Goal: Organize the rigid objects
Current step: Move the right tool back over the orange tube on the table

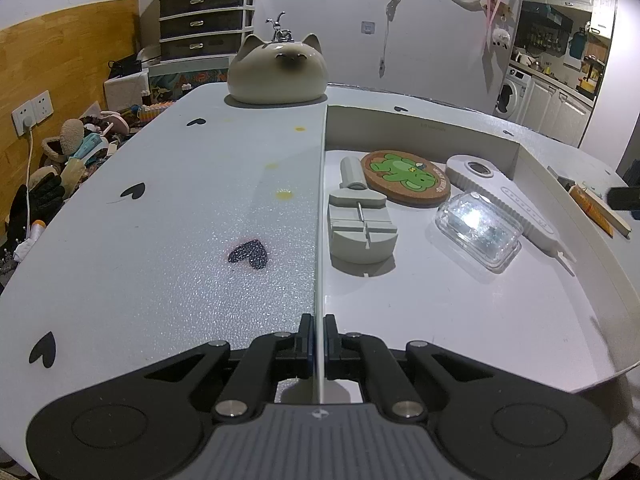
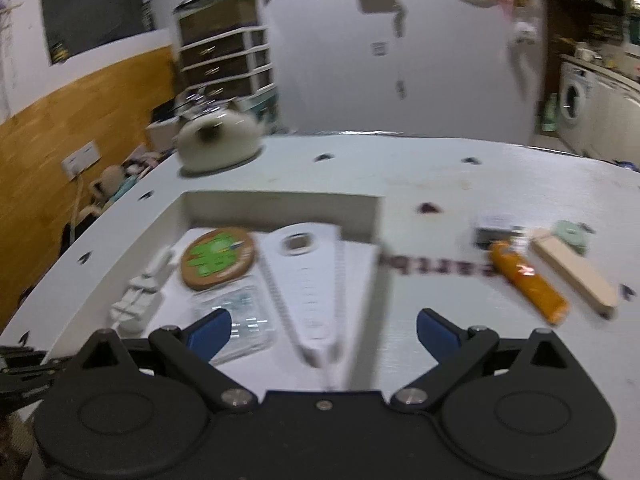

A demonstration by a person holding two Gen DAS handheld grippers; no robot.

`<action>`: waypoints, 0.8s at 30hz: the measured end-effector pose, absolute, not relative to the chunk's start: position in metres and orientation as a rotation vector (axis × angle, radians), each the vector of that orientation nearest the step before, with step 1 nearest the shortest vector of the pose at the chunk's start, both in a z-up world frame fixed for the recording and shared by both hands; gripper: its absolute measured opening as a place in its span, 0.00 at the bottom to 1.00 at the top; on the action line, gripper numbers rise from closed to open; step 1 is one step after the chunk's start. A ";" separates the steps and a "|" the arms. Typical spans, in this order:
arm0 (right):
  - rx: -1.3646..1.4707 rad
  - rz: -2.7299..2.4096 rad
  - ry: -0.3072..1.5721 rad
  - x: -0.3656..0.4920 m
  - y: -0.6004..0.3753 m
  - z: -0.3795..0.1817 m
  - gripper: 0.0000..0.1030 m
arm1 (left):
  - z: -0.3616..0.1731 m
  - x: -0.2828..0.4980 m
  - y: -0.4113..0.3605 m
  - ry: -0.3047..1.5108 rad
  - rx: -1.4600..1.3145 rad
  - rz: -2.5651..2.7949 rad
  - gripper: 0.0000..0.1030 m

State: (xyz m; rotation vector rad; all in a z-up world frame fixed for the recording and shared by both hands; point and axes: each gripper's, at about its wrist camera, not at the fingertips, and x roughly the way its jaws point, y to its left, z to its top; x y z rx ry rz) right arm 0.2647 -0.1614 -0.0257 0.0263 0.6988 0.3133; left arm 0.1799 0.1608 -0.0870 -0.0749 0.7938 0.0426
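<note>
Left gripper (image 1: pixel 318 344) clamped on white tray's (image 1: pixel 520 160) side wall; right gripper (image 2: pixel 323 330) spread wide, empty — heart-dotted white table (image 1: pixel 140 240), kitchen behind. 1 coaster (image 1: pixel 405 177), 1 clear box (image 1: pixel 478 230).

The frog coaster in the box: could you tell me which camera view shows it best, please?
The left wrist view: the frog coaster is sharp there, its green picture clear, lying in the white box. The right wrist view shows it too, but blurred.

A white wall (image 1: pixel 432 40) stands behind the pale bench (image 1: pixel 160 200) printed with black hearts. To the left, wood panelling (image 1: pixel 60 80) carries a socket (image 1: pixel 34 114), beside a drawer unit (image 1: pixel 204 20). At right, a kitchen holds a washing machine (image 1: pixel 510 94).
</note>
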 end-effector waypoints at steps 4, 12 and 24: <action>0.050 0.235 0.693 0.265 -0.192 -0.029 0.97 | -0.087 0.180 0.161 0.794 -0.075 0.043 0.03; 0.033 0.113 0.684 0.283 -0.246 -0.046 0.87 | -0.086 0.180 0.161 0.794 -0.076 0.043 0.03; -0.113 0.183 0.720 0.343 -0.278 -0.075 0.55 | -0.086 0.180 0.161 0.794 -0.081 0.050 0.03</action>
